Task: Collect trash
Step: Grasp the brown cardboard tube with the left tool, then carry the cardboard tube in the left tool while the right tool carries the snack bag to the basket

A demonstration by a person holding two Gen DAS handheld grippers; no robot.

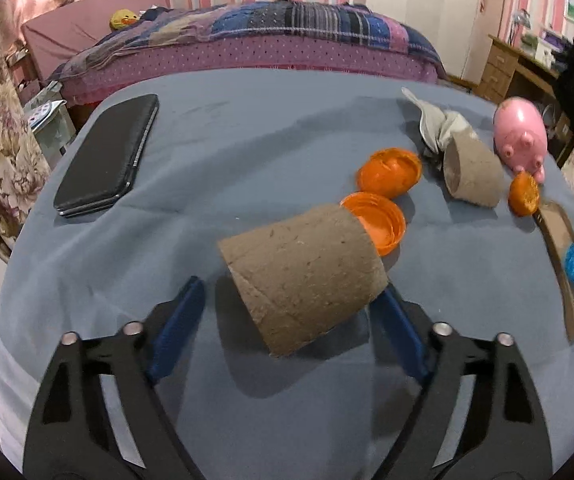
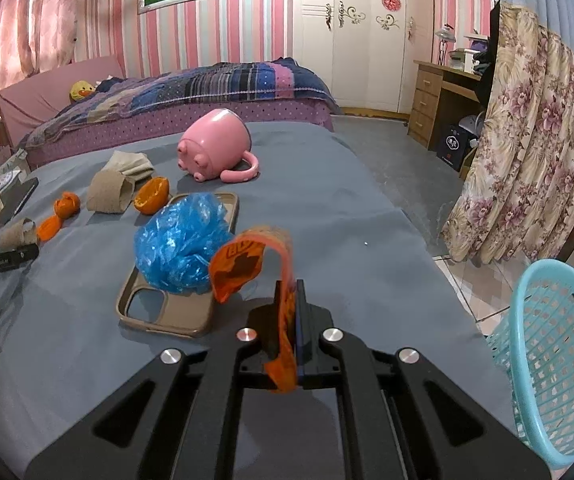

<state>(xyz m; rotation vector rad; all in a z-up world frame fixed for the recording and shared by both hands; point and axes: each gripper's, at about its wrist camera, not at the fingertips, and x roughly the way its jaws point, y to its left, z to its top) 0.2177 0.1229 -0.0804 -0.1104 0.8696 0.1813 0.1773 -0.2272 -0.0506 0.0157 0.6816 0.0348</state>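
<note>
In the left wrist view my left gripper (image 1: pixel 289 292) is open, its blue fingers on either side of a brown cardboard tube (image 1: pixel 303 276) lying on the grey tablecloth (image 1: pixel 247 128). Two pieces of orange peel (image 1: pixel 375 224) lie just beyond it, then a second tube (image 1: pixel 473 174), a crumpled tissue (image 1: pixel 435 124) and half an orange (image 1: pixel 523 194). In the right wrist view my right gripper (image 2: pixel 289 288) is shut on an orange wrapper (image 2: pixel 247 264), held above the table. A crumpled blue plastic bag (image 2: pixel 181 244) lies on a phone case (image 2: pixel 179 312).
A light blue mesh basket (image 2: pixel 551 360) stands off the table's right edge. A pink pig mug (image 2: pixel 215 148) lies on its side at the far end. A black phone (image 1: pixel 109 160) lies at the left. A bed stands behind the table.
</note>
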